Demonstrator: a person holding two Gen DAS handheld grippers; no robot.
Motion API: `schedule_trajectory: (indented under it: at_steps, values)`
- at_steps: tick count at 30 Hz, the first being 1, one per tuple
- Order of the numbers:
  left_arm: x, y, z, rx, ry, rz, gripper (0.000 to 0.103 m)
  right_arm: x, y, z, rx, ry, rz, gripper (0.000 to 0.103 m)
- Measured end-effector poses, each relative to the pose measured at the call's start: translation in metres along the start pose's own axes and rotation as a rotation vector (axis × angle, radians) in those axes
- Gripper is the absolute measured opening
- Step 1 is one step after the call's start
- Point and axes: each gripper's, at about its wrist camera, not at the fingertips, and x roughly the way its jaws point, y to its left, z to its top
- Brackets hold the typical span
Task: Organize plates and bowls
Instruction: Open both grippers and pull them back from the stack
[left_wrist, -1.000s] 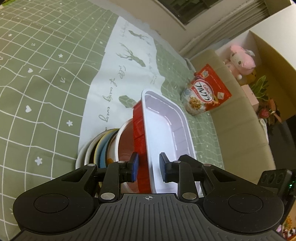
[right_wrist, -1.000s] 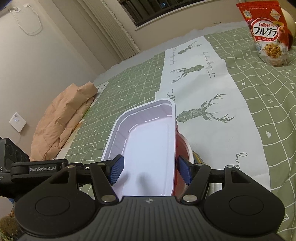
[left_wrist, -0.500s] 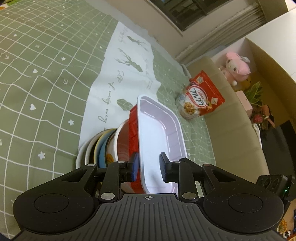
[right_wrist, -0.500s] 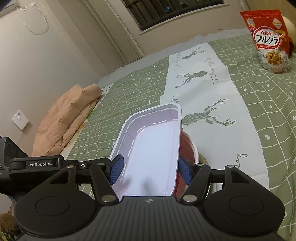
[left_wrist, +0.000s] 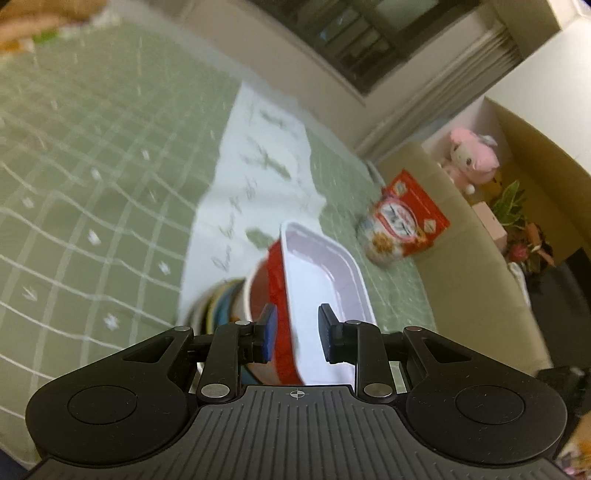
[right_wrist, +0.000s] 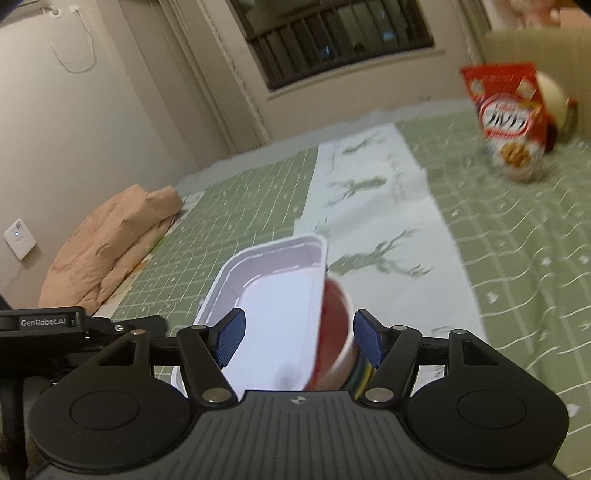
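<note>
A rectangular tray (left_wrist: 325, 273), red outside and white inside, stands tilted on its long edge against a red bowl (left_wrist: 258, 291) that tops a stack of plates and bowls (left_wrist: 218, 306) on the white deer runner. My left gripper (left_wrist: 293, 332) is open, its fingers astride the tray's near rim without touching. In the right wrist view the tray (right_wrist: 273, 314) and red bowl (right_wrist: 334, 325) lie between my right gripper's (right_wrist: 299, 339) open fingers, wide apart.
A green checked cloth (left_wrist: 74, 206) covers the table under the white runner (right_wrist: 373, 229). A red cereal bag (right_wrist: 509, 122) stands at the far right. A folded tan cloth (right_wrist: 110, 236) lies at the far left. A sofa with a pink plush toy (left_wrist: 469, 158) is beyond.
Both grippers have pulled back and tipped upward, so the tray and stack look smaller and lower. The frames are motion-blurred. The tray and stack have not moved. Both grippers stay open.
</note>
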Motion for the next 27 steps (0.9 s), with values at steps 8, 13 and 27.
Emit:
schedule_trajectory:
  at_steps: [8,13,27]
  values:
    - [-0.039,-0.049,-0.091,0.362,-0.202,0.184,0.022,-0.063,0.026,-0.051,-0.171,-0.151,-0.094,0.082]
    - [-0.033,-0.058,-0.158,0.448,-0.13,0.225,0.019,-0.078,0.024,-0.109,-0.189,-0.097,-0.146,0.083]
    - [-0.055,-0.082,-0.208,0.481,-0.095,0.365,0.018,-0.111,0.014,-0.158,-0.138,-0.016,-0.228,0.083]
